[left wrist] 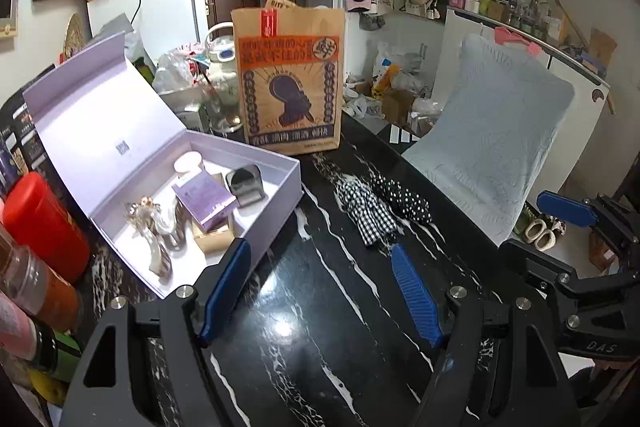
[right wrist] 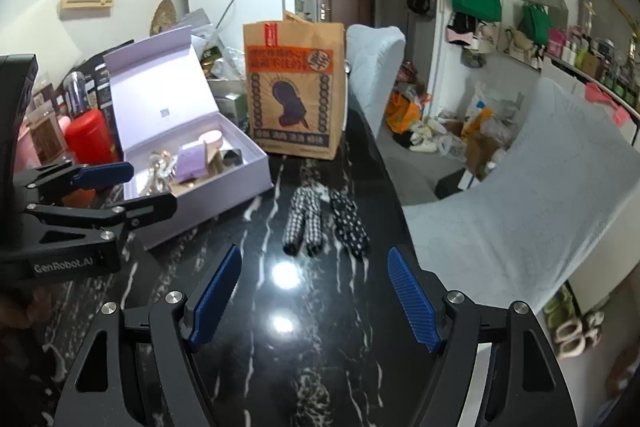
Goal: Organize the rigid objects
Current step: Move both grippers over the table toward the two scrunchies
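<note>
An open lavender box sits on the black marble table, its lid tilted back. Inside lie a small purple box, a black compact, a pink round piece and a shiny keychain figure. A gingham fabric piece and a polka-dot one lie side by side right of the box. My left gripper hovers open and empty by the box's near corner. My right gripper is open and empty, just short of the fabric pieces.
A brown printed paper bag stands behind the box. A red canister and spice jars crowd the left edge. A chair with a pale blue cover stands against the table's right edge.
</note>
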A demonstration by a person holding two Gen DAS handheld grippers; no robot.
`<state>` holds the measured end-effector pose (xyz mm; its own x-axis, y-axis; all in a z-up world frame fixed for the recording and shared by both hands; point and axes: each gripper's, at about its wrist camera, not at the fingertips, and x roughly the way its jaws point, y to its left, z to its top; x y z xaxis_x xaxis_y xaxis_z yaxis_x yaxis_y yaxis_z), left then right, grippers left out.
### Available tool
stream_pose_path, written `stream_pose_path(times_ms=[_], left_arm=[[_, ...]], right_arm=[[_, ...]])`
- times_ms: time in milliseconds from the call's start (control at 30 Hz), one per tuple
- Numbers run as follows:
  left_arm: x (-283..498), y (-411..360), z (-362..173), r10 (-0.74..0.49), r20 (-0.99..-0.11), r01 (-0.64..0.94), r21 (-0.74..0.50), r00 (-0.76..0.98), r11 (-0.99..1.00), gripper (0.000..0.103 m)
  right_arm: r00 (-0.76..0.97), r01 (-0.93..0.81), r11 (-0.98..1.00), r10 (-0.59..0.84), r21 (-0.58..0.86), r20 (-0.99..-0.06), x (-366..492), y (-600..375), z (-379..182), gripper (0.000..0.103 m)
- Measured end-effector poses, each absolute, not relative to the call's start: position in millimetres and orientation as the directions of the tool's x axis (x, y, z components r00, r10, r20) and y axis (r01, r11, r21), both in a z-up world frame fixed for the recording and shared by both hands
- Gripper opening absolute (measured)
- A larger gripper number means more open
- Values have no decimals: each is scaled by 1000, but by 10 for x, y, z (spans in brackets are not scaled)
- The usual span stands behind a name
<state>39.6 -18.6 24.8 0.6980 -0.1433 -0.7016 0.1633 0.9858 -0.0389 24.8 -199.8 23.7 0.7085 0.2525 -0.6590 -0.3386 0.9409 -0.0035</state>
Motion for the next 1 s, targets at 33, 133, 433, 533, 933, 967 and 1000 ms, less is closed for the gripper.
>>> stream_pose_path(times_ms=[33, 133, 433, 533, 933, 967, 1000], left_arm=[[393, -194, 218, -144, -706, 165, -39, 694, 986, 73], [400, -210, 116, -145, -721, 167, -40, 678, 985, 73], [590, -165, -122, -148, -759, 136, -79, 635, 988, 73], [656, -217, -180, -154, -758, 150, -75, 633, 986, 73], [1085, -451, -427, -199, -789, 205, -95, 581, 974, 73], [1130, -471, -449, -201, -792, 208, -96, 576, 973, 73], [1167, -492, -466, -204, -795, 212, -98, 571, 972, 73]], right_arm=[[706, -338, 941, 251, -3, -662, 238, -2009, 206, 77], [707, -333, 943, 251, 2, -661, 208, -2042, 130, 77], [687, -310, 950, 252, 38, -681, 345, -2115, -136, 77], [675, -300, 953, 244, 44, -697, 463, -2148, -213, 77], [626, -242, 969, 201, 56, -754, 988, -2306, -462, 76], [623, -244, 968, 200, 56, -756, 1013, -2312, -478, 76], [618, -245, 968, 199, 53, -761, 1049, -2319, -497, 76]])
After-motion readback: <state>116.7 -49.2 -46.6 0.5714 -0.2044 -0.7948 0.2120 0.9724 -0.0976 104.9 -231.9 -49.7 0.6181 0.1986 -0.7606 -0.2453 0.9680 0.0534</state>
